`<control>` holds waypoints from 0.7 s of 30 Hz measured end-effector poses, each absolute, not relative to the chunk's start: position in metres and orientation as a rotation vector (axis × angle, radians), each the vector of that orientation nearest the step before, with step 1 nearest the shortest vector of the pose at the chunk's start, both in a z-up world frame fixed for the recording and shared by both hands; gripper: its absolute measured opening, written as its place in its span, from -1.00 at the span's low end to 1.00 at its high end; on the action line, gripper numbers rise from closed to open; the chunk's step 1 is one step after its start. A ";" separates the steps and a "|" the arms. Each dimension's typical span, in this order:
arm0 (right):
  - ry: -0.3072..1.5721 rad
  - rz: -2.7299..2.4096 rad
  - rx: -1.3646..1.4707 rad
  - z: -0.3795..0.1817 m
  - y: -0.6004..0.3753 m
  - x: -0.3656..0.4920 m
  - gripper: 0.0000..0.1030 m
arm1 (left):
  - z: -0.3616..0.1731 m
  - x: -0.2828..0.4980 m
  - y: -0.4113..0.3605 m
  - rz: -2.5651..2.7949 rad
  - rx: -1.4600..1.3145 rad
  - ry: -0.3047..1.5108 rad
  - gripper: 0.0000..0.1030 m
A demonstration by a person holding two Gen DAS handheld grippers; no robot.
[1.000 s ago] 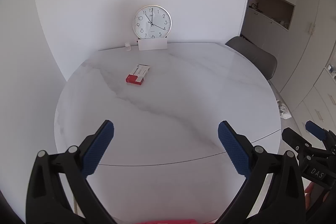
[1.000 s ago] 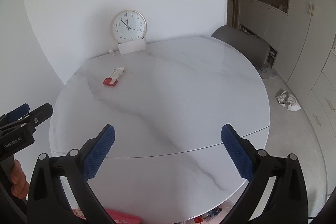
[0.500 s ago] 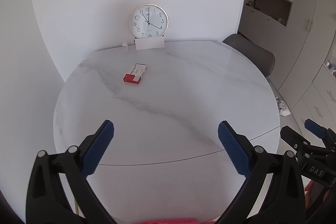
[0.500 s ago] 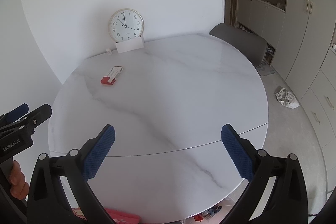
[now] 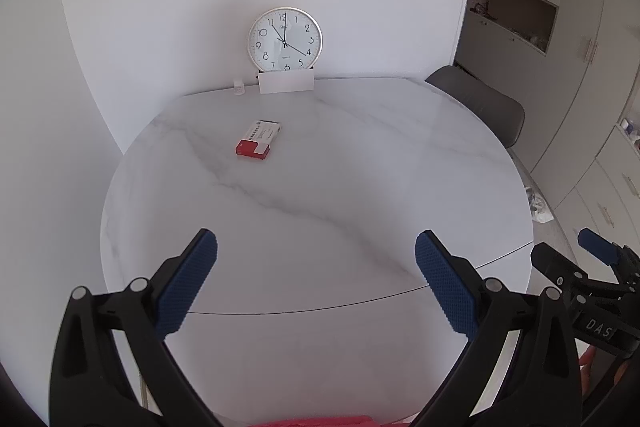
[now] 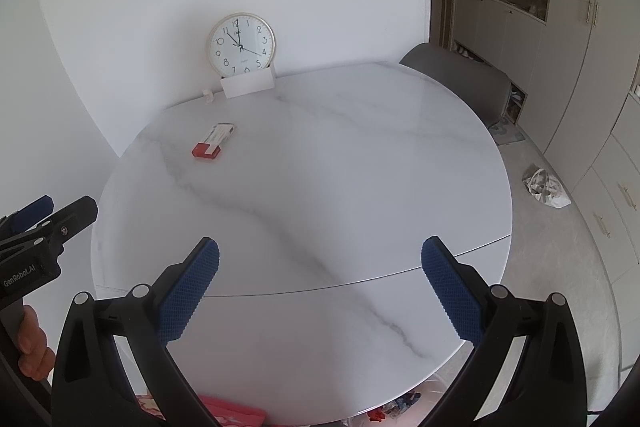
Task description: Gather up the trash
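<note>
Both grippers, left [image 5: 316,281] and right [image 6: 320,287], fingers wide, empty; red-white box [image 5: 258,140] far across table [image 5: 360,167], near clock [image 5: 284,39].

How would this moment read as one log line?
left hand-held gripper open | right hand-held gripper open | red-and-white cardboard box untouched on round marble table

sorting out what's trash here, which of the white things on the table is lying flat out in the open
The red-and-white box, lying flat toward the table's left side. The white card stands against the clock, and the tiny white bottle stands upright beside it.
</note>
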State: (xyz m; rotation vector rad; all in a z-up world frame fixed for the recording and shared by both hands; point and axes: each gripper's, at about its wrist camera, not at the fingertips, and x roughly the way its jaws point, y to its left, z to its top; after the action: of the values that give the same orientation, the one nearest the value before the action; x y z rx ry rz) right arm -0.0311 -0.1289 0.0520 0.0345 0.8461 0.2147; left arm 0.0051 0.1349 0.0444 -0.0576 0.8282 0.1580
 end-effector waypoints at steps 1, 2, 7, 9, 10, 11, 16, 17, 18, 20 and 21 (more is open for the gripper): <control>0.847 0.214 0.032 0.051 -0.129 -0.031 0.95 | 0.044 0.005 0.135 0.158 -0.060 0.827 0.85; 0.848 0.214 0.031 0.051 -0.128 -0.031 0.95 | 0.044 0.005 0.135 0.155 -0.060 0.828 0.85; 0.850 0.213 0.032 0.051 -0.128 -0.031 0.95 | 0.042 0.005 0.133 0.156 -0.058 0.835 0.85; 0.850 0.213 0.031 0.049 -0.128 -0.032 0.95 | 0.042 0.004 0.133 0.156 -0.058 0.834 0.85; 0.850 0.213 0.031 0.049 -0.127 -0.032 0.95 | 0.042 0.004 0.133 0.156 -0.056 0.835 0.85; 0.852 0.213 0.030 0.049 -0.127 -0.032 0.95 | 0.041 0.004 0.133 0.157 -0.055 0.836 0.85; 0.855 0.213 0.023 0.047 -0.127 -0.032 0.95 | 0.040 0.004 0.131 0.155 -0.050 0.841 0.85; 0.855 0.212 0.023 0.047 -0.127 -0.032 0.95 | 0.040 0.003 0.131 0.154 -0.049 0.840 0.85; 0.854 0.212 0.023 0.047 -0.127 -0.032 0.95 | 0.040 0.003 0.131 0.155 -0.050 0.839 0.85; 0.854 0.210 0.023 0.046 -0.126 -0.032 0.95 | 0.040 0.002 0.132 0.155 -0.052 0.838 0.85; 0.855 0.211 0.023 0.046 -0.127 -0.032 0.95 | 0.040 0.001 0.132 0.155 -0.053 0.838 0.85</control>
State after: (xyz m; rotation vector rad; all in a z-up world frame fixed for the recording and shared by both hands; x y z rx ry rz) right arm -0.0318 -0.1265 0.0464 0.0234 0.8545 0.2114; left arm 0.0014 0.1317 0.0404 -0.0530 0.8381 0.1546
